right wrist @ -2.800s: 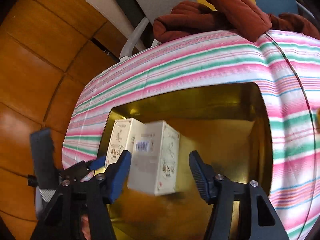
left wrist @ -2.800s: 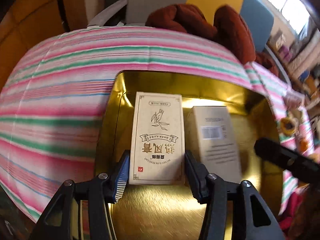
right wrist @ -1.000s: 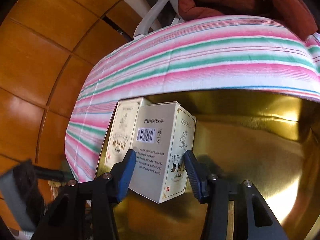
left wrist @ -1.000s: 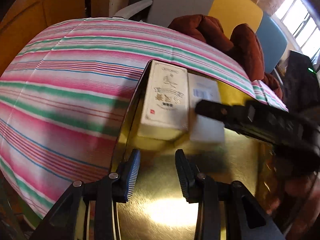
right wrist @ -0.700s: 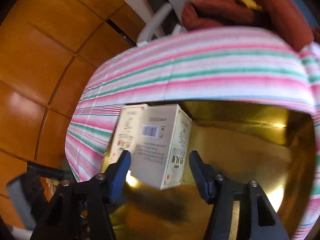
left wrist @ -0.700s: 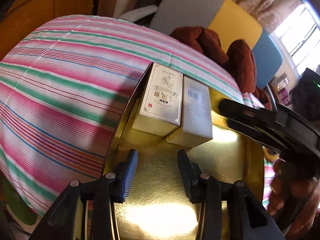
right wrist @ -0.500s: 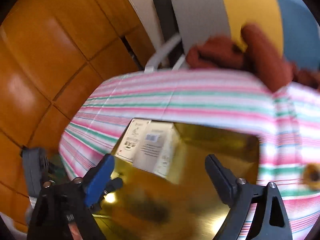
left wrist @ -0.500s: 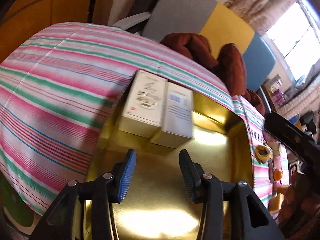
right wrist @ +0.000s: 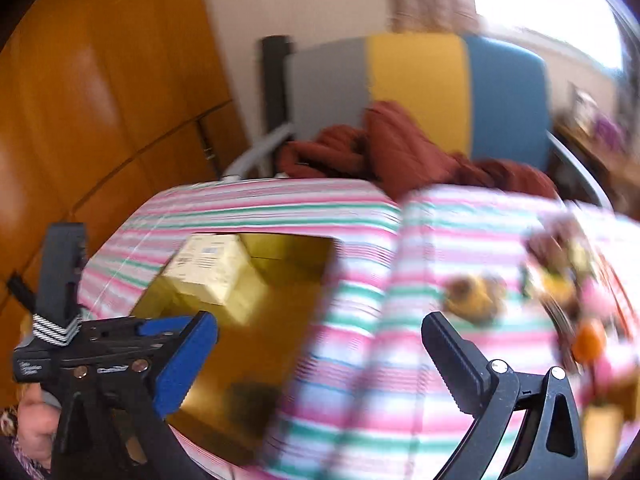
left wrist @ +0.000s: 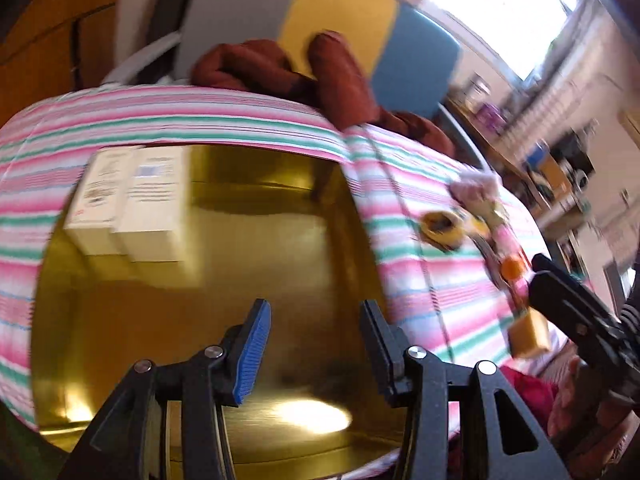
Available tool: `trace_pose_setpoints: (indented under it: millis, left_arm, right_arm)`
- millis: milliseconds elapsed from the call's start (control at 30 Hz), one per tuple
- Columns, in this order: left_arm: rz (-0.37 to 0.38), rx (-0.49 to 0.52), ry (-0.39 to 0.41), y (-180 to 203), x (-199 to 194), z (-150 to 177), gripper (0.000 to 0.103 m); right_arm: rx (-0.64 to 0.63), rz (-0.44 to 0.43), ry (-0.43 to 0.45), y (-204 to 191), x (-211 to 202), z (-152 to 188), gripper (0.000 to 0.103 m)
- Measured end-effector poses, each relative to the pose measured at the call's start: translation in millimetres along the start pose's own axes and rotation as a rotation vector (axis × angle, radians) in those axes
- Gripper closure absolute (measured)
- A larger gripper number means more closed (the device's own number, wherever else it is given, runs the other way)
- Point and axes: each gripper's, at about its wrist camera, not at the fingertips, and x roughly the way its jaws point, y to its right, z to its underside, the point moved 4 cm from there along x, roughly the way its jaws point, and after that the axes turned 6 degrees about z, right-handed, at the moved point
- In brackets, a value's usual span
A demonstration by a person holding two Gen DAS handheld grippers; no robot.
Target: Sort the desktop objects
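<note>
Two cream boxes, one [left wrist: 100,196] printed on top and one [left wrist: 154,200] with a barcode, lie side by side in the far left corner of the gold tray [left wrist: 260,260]. My left gripper [left wrist: 316,344] hovers over the tray's near part, its jaws opening with nothing between them. My right gripper [right wrist: 320,354] hangs over the tray's right rim and the striped cloth, jaws wide and still opening, empty. In the right wrist view the boxes [right wrist: 208,268] sit far back in the tray [right wrist: 248,340]. The picture is blurred by motion.
Small items lie on the striped tablecloth [left wrist: 420,280] right of the tray: a yellow tape roll [left wrist: 440,228], an orange piece [left wrist: 514,268], a yellow block [left wrist: 528,334]. A chair [right wrist: 420,88] with a red-brown garment [right wrist: 400,156] stands behind the table. Wooden panels are at left.
The right gripper let go of the barcode box beside the first box, opened wide and drew back up and to the right. The left gripper also pulled back and opened somewhat.
</note>
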Motion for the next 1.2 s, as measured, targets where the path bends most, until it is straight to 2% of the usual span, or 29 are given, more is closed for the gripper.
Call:
trace_pose_setpoints:
  millis: [200, 367, 533, 667, 733, 767, 800, 900, 933, 967, 1033, 1067, 1133, 1200]
  left_arm:
    - [0.045, 0.127, -0.059, 59.1, 25.6, 5.8, 0.056]
    - [0.101, 0.17, -0.109, 95.1, 50.3, 12.3, 0.056]
    - [0.123, 0.189, -0.144, 113.1, 63.8, 21.4, 0.056]
    - [0.108, 0.186, -0.144, 113.5, 63.3, 26.0, 0.056]
    - [0.108, 0.165, -0.144, 109.1, 62.4, 25.2, 0.056]
    - [0.107, 0.152, -0.139, 106.4, 61.7, 24.0, 0.056]
    - [0.102, 0.139, -0.132, 104.1, 61.1, 22.7, 0.056]
    - [0.094, 0.104, -0.116, 98.5, 59.1, 18.2, 0.056]
    - [0.09, 0.093, -0.107, 96.0, 57.4, 16.4, 0.056]
    - [0.083, 0.085, -0.1, 93.7, 56.3, 15.0, 0.056]
    - [0.082, 0.07, -0.099, 89.7, 55.3, 13.6, 0.056]
    - [0.079, 0.062, -0.097, 87.4, 54.6, 13.2, 0.056]
    - [0.071, 0.055, -0.105, 84.3, 55.4, 14.0, 0.056]
    - [0.077, 0.057, -0.111, 83.9, 56.6, 15.2, 0.056]
  right_arm:
    - [0.158, 0.222, -0.054, 95.7, -24.6, 33.7, 0.0]
    - [0.275, 0.405, -0.095, 165.8, -49.4, 55.8, 0.0]
    - [0.442, 0.475, -0.195, 232.3, -48.9, 90.0, 0.0]
    - [0.555, 0.439, -0.258, 254.2, -32.9, 114.2, 0.0]
    - [0.601, 0.381, -0.265, 251.5, -24.8, 117.6, 0.0]
    - [0.599, 0.409, -0.267, 246.8, -23.6, 115.8, 0.0]
    - [0.57, 0.412, -0.242, 237.6, -23.4, 109.1, 0.0]
    - [0.458, 0.341, -0.138, 198.6, -28.9, 81.2, 0.0]
    - [0.429, 0.288, -0.11, 185.0, -29.3, 71.8, 0.0]
    - [0.407, 0.173, -0.087, 165.1, -27.4, 60.0, 0.0]
    - [0.414, -0.015, -0.09, 135.3, -19.6, 48.8, 0.0]
    - [0.414, -0.069, -0.089, 123.8, -17.3, 46.4, 0.0]
    - [0.392, -0.091, -0.063, 109.8, -19.0, 42.2, 0.0]
    - [0.361, -0.048, 0.004, 108.4, -32.2, 38.4, 0.0]
